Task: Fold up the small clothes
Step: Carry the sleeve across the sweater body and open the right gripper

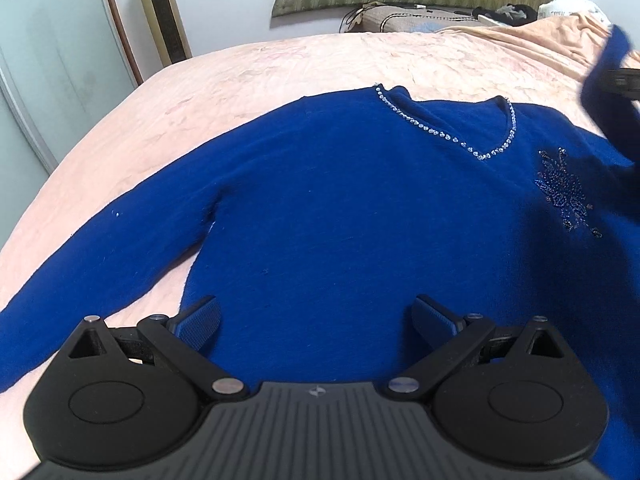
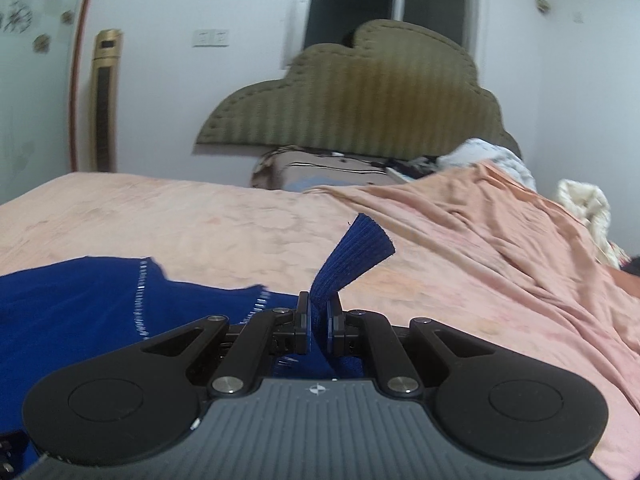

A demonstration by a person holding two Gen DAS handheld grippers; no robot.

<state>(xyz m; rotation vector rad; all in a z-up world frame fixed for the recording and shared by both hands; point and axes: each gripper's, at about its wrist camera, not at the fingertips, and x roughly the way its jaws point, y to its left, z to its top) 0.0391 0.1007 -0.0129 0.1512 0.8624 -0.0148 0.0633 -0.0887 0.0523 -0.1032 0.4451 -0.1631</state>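
Blue knit sweater spread front-up on pink bed cover, neckline toward far headboard, hem near. V-neck trimmed with row of clear stones; beaded motif on chest at right. Left sleeve lying out flat toward near left.

Left gripper: tongs wide, nothing between pads, hovering over near hem of body.

Right gripper: tongs narrow, pinching ribbed cuff of other sleeve; cuff end standing up past fingertips, clear of cover. Same sleeve seen raised at far right edge in left view.

Handling, judged:
- Soft, limp, light; sags wherever unsupported, so lifted sleeve likely to trail and drag body fabric.
- Fuzzy knit on plush cover probably grippy rather than slick; sliding may bunch it.
- Stretchy; hard pull could distort shape.
- Stones and beads the only fragile parts; better kept out of pads and off fold lines.

Best holds, judged: ribbed cuff (as held now), hem corners, shoulder seams — 2 layers pinched together. For left, hem edge or left cuff nearest.
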